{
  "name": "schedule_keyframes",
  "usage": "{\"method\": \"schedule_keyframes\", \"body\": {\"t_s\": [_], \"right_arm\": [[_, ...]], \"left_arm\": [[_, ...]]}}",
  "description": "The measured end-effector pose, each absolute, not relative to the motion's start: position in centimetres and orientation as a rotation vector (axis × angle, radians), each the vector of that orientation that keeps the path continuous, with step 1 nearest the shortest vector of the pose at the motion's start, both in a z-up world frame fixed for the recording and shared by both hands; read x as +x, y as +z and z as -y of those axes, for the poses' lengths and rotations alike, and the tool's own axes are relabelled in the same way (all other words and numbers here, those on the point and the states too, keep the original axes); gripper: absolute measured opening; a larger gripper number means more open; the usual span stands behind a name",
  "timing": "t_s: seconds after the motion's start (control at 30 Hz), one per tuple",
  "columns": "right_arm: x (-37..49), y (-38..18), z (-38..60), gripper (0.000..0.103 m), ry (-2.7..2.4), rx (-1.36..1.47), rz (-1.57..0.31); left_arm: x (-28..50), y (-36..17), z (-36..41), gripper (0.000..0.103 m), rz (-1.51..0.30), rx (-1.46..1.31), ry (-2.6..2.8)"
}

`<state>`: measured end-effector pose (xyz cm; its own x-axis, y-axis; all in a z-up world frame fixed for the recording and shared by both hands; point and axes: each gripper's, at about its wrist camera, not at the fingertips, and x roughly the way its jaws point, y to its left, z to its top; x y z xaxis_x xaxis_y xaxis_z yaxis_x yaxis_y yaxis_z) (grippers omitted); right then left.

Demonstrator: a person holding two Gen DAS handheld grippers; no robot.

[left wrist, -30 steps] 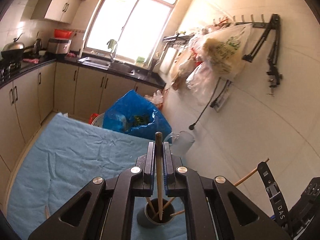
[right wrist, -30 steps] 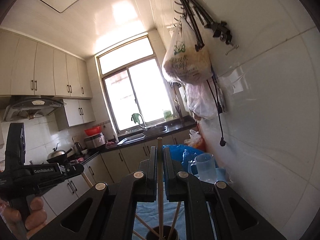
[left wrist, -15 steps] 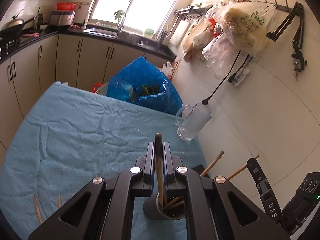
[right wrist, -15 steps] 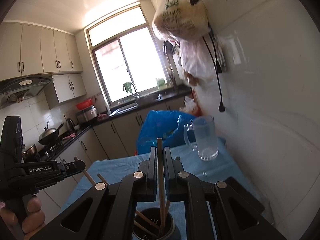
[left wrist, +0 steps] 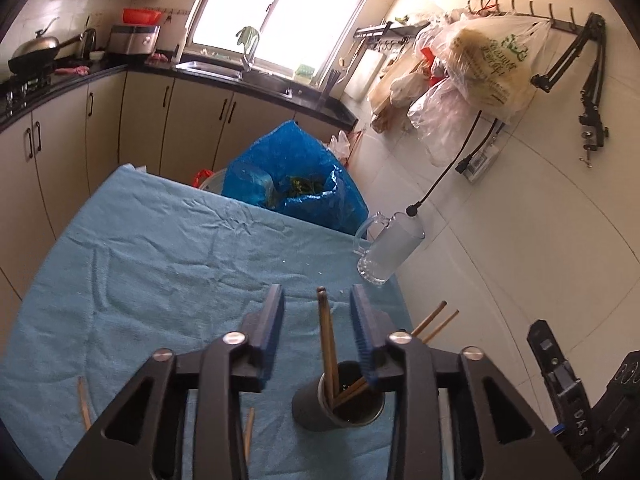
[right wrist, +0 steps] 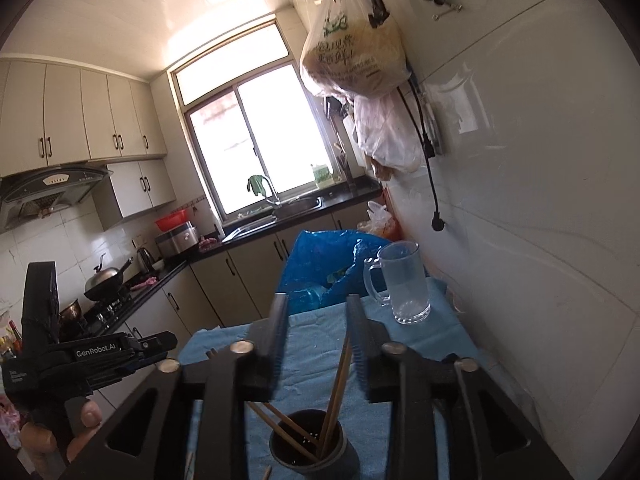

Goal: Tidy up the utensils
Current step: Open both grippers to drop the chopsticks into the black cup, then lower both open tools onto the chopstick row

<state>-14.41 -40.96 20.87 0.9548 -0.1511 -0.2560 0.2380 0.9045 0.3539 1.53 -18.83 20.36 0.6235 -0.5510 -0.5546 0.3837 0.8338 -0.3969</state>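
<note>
Blue cloth [left wrist: 152, 272]: chopsticks [left wrist: 327, 340] upright in cup [left wrist: 340, 408], between both released tongs, left tongs [left wrist: 318, 300], right tongs [right wrist: 316, 304].

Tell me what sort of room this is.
A home kitchen, most likely. A sink sits under the window, a wok stands on the stove at left, and cabinets line the counter. The work surface is a table under a blue cloth.

We saw daylight flooding through the kitchen window [left wrist: 276, 8] above a black countertop [left wrist: 256, 80], beige cabinets [left wrist: 144, 120] and white tiled wall [left wrist: 520, 220] where plastic bags [left wrist: 488, 64] hung.
</note>
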Motion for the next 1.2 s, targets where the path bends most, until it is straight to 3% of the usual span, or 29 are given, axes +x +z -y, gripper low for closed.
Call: {"method": "schedule_keyframes", "body": {"t_s": [0.03, 0.13, 0.27, 0.57, 0.73, 0.77, 0.9, 1.0, 1.13, 1.2], "right_arm": [[-15.3, 20.9, 40.8, 0.049, -0.200, 0.392, -0.217], [-17.0, 20.2, 40.3, 0.053, -0.205, 0.392, -0.222], [-17.6, 17.5, 39.1, 0.056, -0.124, 0.393, -0.323], [-17.2, 13.4, 35.2, 0.058, -0.045, 0.352, -0.426], [-16.7, 12.2, 34.0, 0.065, -0.003, 0.395, -0.461], [-16.5, 12.0, 33.9, 0.070, 0.002, 0.406, -0.467], [-15.1, 10.9, 33.1, 0.071, 0.068, 0.428, -0.592], [-14.7, 10.6, 31.8, 0.063, 0.081, 0.389, -0.635], [-14.4, 10.3, 30.6, 0.056, 0.085, 0.349, -0.666], [-14.1, 10.1, 29.9, 0.048, 0.094, 0.329, -0.694]], "left_arm": [[1.0, 20.5, 18.4, 0.041, -0.704, -0.247, -0.538], [-0.7, 20.2, 16.0, 0.050, -0.671, -0.224, -0.500], [-1.7, 18.2, 12.8, 0.054, -0.694, -0.203, -0.440], [-0.4, 10.2, 5.2, 0.055, -0.921, -0.231, -0.262], [0.7, 5.9, 2.6, 0.055, -1.064, -0.258, -0.223], [0.6, 5.4, 2.5, 0.055, -1.078, -0.257, -0.228], [0.6, 4.2, 3.6, 0.055, -1.112, -0.220, -0.260], [1.0, 3.6, 5.1, 0.049, -1.114, -0.173, -0.278], [2.6, 1.8, 6.7, 0.026, -1.169, -0.129, -0.264], [3.2, 0.9, 7.2, 0.021, -1.191, -0.117, -0.262]]}}
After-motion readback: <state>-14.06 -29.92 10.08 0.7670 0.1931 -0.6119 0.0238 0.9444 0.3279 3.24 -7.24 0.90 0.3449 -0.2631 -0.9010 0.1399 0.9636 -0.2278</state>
